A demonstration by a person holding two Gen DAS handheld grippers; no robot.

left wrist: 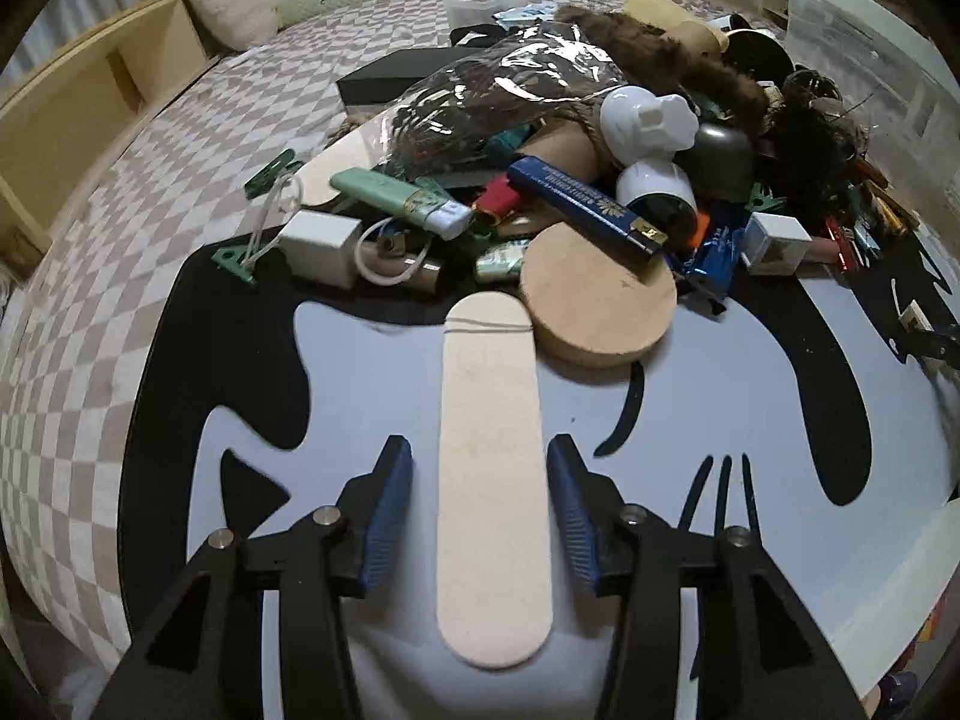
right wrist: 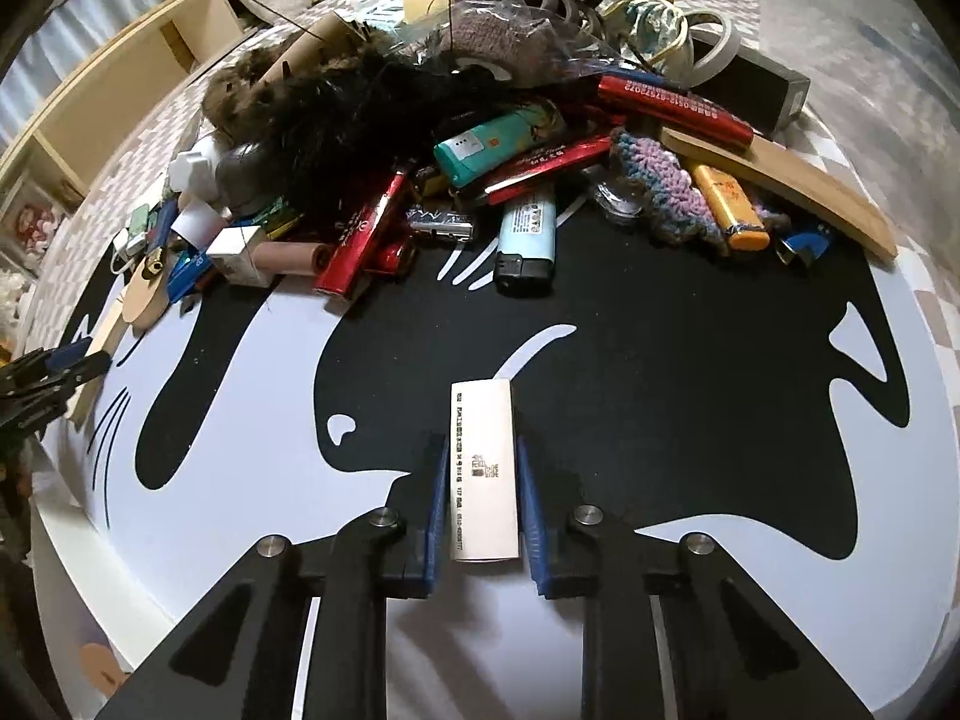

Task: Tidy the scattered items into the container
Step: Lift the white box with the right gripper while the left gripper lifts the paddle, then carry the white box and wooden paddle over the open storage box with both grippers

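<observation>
A long pale wooden stick [left wrist: 489,480] with rounded ends lies on the black-and-pale-blue cat mat [left wrist: 720,408]. My left gripper [left wrist: 480,444] is open and straddles the stick, with a narrow gap showing at each blue pad. My right gripper [right wrist: 480,441] is shut on a white lighter [right wrist: 483,474] with printed text, just over the mat [right wrist: 660,390]. Behind both lies a heap of scattered items [left wrist: 600,138]: lighters, a round wooden disc [left wrist: 597,294], white plugs, fur and plastic wrap. The left gripper [right wrist: 60,369] and the stick [right wrist: 99,348] also show at the left edge of the right wrist view.
The mat sits on a checkered bed cover [left wrist: 120,210]. A wooden shelf unit [left wrist: 78,90] runs along the left. A translucent box [left wrist: 480,6] stands behind the heap. The pile [right wrist: 480,150] spans the mat's far half, with a curved wooden piece [right wrist: 798,186] at its right.
</observation>
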